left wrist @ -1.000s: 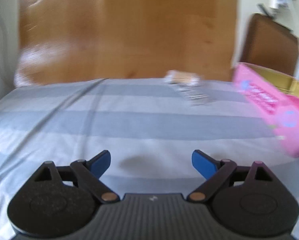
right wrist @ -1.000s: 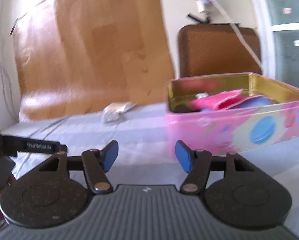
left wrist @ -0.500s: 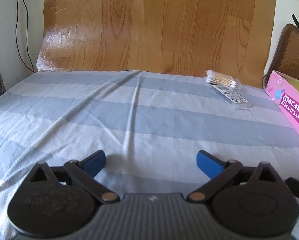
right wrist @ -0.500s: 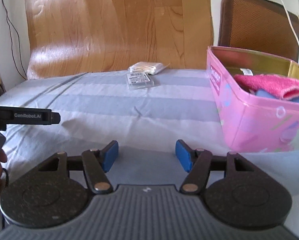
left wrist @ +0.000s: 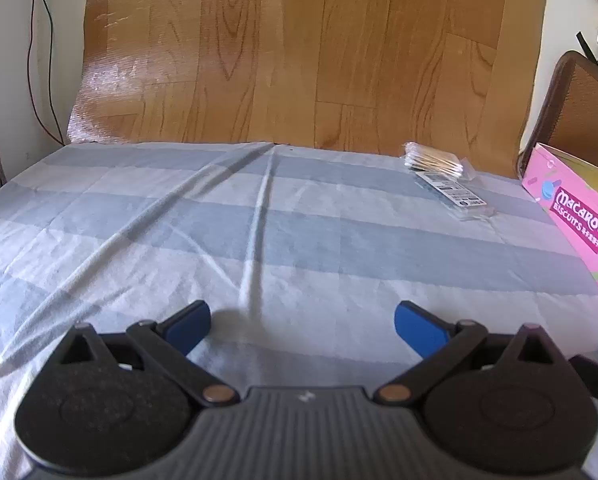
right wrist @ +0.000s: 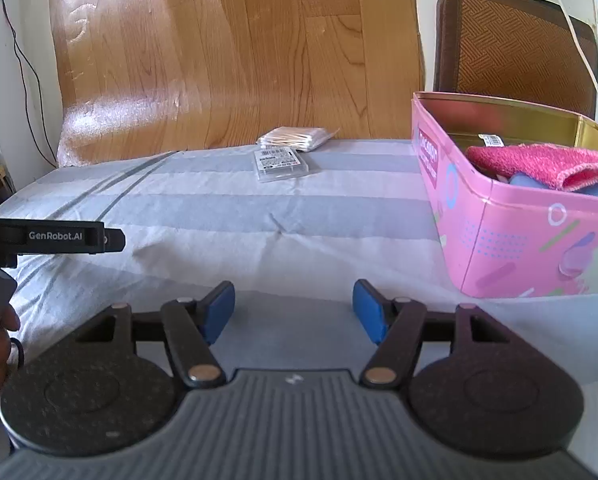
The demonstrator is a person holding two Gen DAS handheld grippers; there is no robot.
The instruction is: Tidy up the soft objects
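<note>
We see a surface covered by a blue-grey and white striped cloth (left wrist: 299,232), creased in long folds. Behind it a glossy wood-grain vinyl sheet (left wrist: 299,52) curves up the pale wall (right wrist: 3,80), catching daylight glare at its left. A brown woven chair back (right wrist: 515,44) stands at right; thin cables (left wrist: 39,40) hang at left.

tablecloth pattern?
Broad grey-blue and white stripes on the tablecloth; clearest in the left wrist view.
</note>
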